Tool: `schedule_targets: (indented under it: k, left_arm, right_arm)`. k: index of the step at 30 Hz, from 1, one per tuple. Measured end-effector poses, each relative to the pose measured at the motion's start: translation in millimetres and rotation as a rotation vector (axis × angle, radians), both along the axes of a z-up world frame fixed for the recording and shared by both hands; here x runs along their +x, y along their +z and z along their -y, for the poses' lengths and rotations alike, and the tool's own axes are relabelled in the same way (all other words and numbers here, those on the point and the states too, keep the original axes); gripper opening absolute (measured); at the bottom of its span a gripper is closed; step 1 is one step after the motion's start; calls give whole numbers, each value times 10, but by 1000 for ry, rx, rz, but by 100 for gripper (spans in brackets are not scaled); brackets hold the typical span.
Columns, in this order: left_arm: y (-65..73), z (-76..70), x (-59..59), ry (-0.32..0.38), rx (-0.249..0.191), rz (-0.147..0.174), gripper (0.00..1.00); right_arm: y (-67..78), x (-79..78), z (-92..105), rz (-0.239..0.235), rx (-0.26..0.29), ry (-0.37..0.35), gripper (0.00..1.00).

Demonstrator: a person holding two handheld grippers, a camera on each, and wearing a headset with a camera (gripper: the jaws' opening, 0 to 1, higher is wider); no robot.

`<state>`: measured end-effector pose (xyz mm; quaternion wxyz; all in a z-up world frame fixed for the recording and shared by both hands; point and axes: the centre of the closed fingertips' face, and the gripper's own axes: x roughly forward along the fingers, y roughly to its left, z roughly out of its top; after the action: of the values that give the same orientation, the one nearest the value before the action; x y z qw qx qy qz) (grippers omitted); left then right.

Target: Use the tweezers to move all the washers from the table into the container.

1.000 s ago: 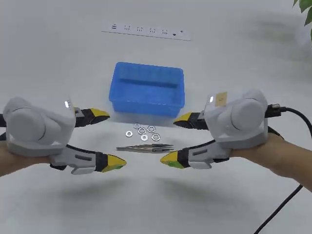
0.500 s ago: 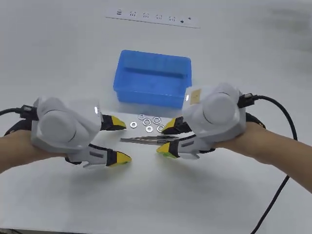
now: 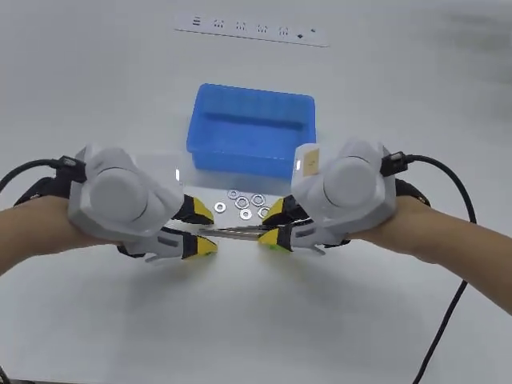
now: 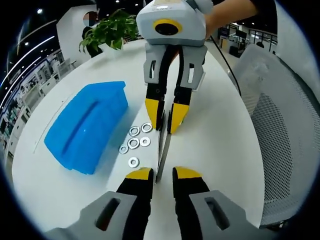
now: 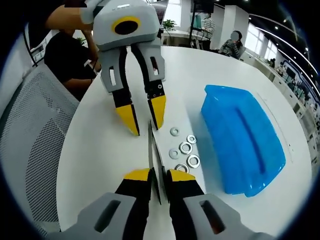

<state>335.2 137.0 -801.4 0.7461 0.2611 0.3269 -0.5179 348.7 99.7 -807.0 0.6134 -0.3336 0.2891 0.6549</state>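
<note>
A long white strip (image 3: 252,30) at the far side of the white table (image 3: 256,320) carries a row of dark marks, too small to read. A pale yellow sticker (image 3: 310,158) on the housing of the right gripper (image 3: 270,226) shows no legible writing.

The slim silver metal tweezers (image 3: 236,231) lie flat on the table. Their long axis runs straight from one gripper to the other, side to side across the head view, and roughly parallel to the near long wall of the blue rectangular plastic container (image 3: 244,158). In the right gripper view the two arms look to spread slightly toward that gripper's own jaws.

The left gripper (image 3: 206,228) faces the right one tip to tip, with the tweezers between them. The left jaws are parted and hold nothing; in the left gripper view one end of the tweezers reaches just to the gap between the yellow tips. The right jaws are also parted, by a narrow gap. They straddle the other end of the tweezers, which runs into that gap, and are not clamped on it.

The small flat silver metal washers (image 3: 244,204) sit in a loose cluster on the table, just beyond the tweezers and just in front of the container. A black cable (image 3: 456,304) trails from the right gripper across the table.
</note>
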Motion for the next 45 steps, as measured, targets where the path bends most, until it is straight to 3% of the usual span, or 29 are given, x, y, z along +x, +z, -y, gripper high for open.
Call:
schedule_targets:
  k: [5,11,12,13,14,16,18,23,27,33,37,41,45]
  left_arm:
    - [-24,21,24,-46,53,5,7]
    - [-22,42,-3,-55,91,5,6]
    - [-1,28,67,-88,123,102,6]
    - [-20,15,61,-113,143,134,6]
    - [-30,26,8,-90,123,109,5]
    - [-26,33,-5,-95,135,122,5]
    - [-12,57,-64,-93,140,99,5]
    - [167,115,-161,-90,105,88,5]
    - [376,176,-184,-71,49,101,5]
    - [579,310,-203,-59,-12,116,5]
    - [662,429,-215,-72,-37,136,5]
    - [757,583,-217,-85,-72,163,5]
    - [841,796,-209,-87,-150,188,5]
  right_arm:
    - [-2,-22,-4,7,-9,18,13]
    - [-6,-50,-5,23,-22,30,11]
    - [-6,-57,-2,25,-25,32,11]
    - [-10,-64,3,38,-30,32,11]
    - [-8,-64,6,51,-32,38,10]
    - [-8,-84,4,74,-40,55,10]
    - [-8,-132,6,84,-51,82,10]
    - [27,-212,52,142,-42,134,10]
    - [96,-204,66,150,1,115,10]
    - [193,-221,98,127,74,73,11]
    - [211,-237,145,120,96,62,10]
    - [233,-257,198,153,108,92,9]
    - [264,-248,289,143,143,74,9]
